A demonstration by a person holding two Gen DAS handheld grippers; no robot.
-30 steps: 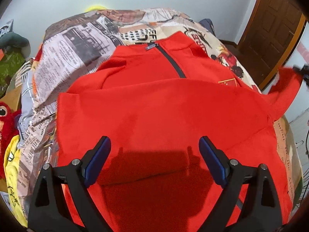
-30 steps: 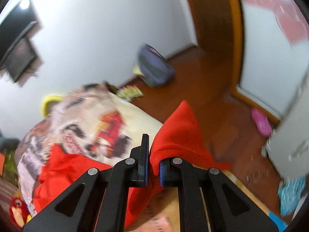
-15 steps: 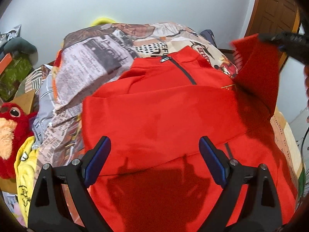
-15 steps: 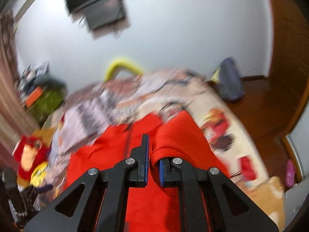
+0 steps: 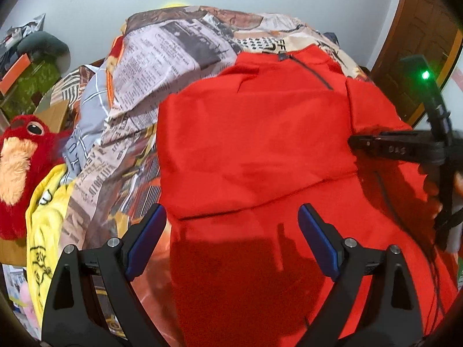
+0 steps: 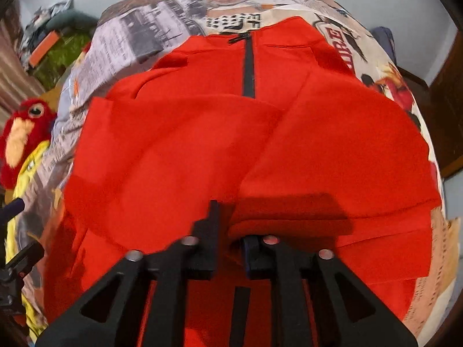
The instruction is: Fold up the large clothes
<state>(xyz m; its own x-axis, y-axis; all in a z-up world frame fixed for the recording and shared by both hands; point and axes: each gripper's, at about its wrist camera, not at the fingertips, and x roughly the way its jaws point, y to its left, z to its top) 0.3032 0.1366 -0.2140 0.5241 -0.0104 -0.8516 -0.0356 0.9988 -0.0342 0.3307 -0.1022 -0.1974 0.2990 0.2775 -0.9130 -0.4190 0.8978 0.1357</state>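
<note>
A large red zip-neck pullover lies face up on the bed, collar at the far end; it also fills the right wrist view. Both sleeves lie folded across its chest. My left gripper is open and empty, hovering over the lower part of the garment. My right gripper is shut on the cuff end of the right sleeve, low over the garment's middle. It also shows from the side in the left wrist view.
The bed has a newspaper-print cover. A red plush toy and a yellow cloth lie at the left edge. A wooden door stands at the right, a white wall behind.
My right gripper has carried the right sleeve from out beside the bed across and down onto the chest. The left gripper has stayed open and drifted left.
</note>
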